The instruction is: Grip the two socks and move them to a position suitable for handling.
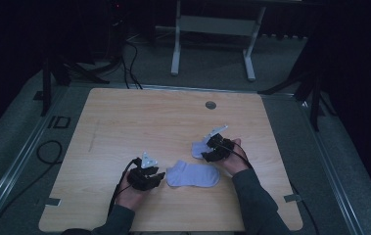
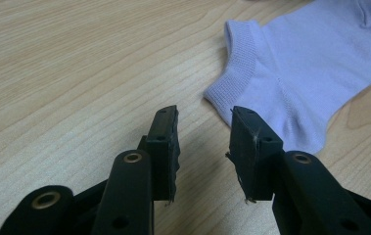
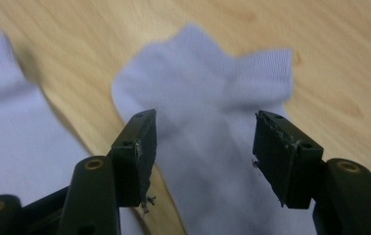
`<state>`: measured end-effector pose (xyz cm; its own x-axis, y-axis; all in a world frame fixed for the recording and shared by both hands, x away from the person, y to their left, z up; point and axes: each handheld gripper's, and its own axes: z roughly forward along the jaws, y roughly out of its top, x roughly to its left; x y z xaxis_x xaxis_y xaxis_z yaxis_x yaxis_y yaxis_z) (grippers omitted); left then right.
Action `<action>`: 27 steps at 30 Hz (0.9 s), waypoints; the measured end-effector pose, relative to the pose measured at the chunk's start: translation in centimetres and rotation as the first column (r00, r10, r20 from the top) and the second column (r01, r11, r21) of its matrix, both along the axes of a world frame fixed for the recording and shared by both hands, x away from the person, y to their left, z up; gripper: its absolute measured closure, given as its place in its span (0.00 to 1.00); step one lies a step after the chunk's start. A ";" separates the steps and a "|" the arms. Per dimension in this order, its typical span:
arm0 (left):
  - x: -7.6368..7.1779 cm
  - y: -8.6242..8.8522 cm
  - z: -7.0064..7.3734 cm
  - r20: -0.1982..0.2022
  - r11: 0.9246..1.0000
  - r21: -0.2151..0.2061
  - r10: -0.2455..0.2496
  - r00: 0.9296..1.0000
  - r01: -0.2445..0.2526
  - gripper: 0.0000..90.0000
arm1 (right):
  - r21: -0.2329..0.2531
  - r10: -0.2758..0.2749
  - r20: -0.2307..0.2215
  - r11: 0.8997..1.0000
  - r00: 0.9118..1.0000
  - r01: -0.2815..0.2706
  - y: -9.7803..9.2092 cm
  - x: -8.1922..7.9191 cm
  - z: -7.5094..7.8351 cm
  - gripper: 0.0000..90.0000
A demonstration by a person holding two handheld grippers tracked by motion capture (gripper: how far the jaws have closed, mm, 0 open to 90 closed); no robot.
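Two pale lilac ankle socks are lying on the wooden tabletop [image 1: 124, 122], and a claw is being held by a person beside each of them. The left claw [image 2: 203, 128] is being held low over the bare wood with its jaws parted by a modest gap, and nothing is being gripped between them. Just ahead of it and off to its right, the nearer sock [image 2: 310, 68] is lying flat, with the ribbed cuff turned toward the claw and a cuff corner lying close in front of the right jaw; whether that jaw is touching the fabric cannot be told. In the high view, the same sock [image 1: 193, 175] is seen lying between the left claw [image 1: 159, 176] and the person's right forearm, with the left claw just beside its cuff end. The right claw [image 3: 205, 129] is being held directly above the second sock [image 3: 207, 88], with its jaws spread wide, wider than those of the left claw, and nothing is being clamped. That sock is lying beneath and ahead of the open jaws, somewhat blurred, and the first sock's edge is appearing to the claw's left. In the high view, the second sock [image 1: 198, 148] is lying just left of the right claw [image 1: 209, 152].
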<state>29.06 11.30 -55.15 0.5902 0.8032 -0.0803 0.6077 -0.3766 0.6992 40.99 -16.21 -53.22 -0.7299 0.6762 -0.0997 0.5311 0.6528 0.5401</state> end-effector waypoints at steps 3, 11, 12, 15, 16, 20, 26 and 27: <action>0.0 0.0 0.0 0.000 1.000 0.000 0.000 1.000 0.000 0.70 | 0.029 -0.005 -0.012 1.000 1.000 0.005 0.2 0.8 0.0 0.45; 0.0 0.0 0.0 -0.003 1.000 0.002 -0.001 1.000 0.001 0.70 | 0.051 -0.025 -0.069 0.998 0.997 0.028 0.0 2.0 -1.1 0.48; 0.0 0.0 0.0 -0.004 1.000 0.003 -0.002 1.000 0.002 0.70 | 0.052 -0.026 -0.069 0.998 0.997 0.029 0.0 2.1 -1.0 0.50; 0.0 -0.1 0.0 -0.004 1.000 0.004 -0.002 1.000 0.002 0.70 | 0.048 -0.050 -0.076 0.997 0.996 0.053 -0.1 2.2 -0.9 0.59; 0.0 0.0 0.0 -0.004 1.000 0.006 -0.002 1.000 0.002 0.70 | 0.044 -0.053 -0.080 0.997 0.995 0.056 -0.1 2.3 -0.8 0.63; 0.1 0.0 -0.1 -0.006 1.000 0.005 0.001 1.000 -0.001 0.69 | 0.039 -0.070 -0.085 0.997 0.994 0.074 0.1 2.3 -0.7 0.80; 0.1 0.1 -0.1 -0.008 1.000 0.002 0.008 1.000 -0.008 0.68 | 0.043 -0.082 -0.082 0.995 0.993 0.086 -0.1 2.4 -0.6 0.96; 0.1 0.1 -0.1 -0.009 1.000 0.002 0.009 1.000 -0.009 0.68 | 0.046 -0.079 -0.081 0.995 0.994 0.083 -0.2 2.4 -0.6 0.96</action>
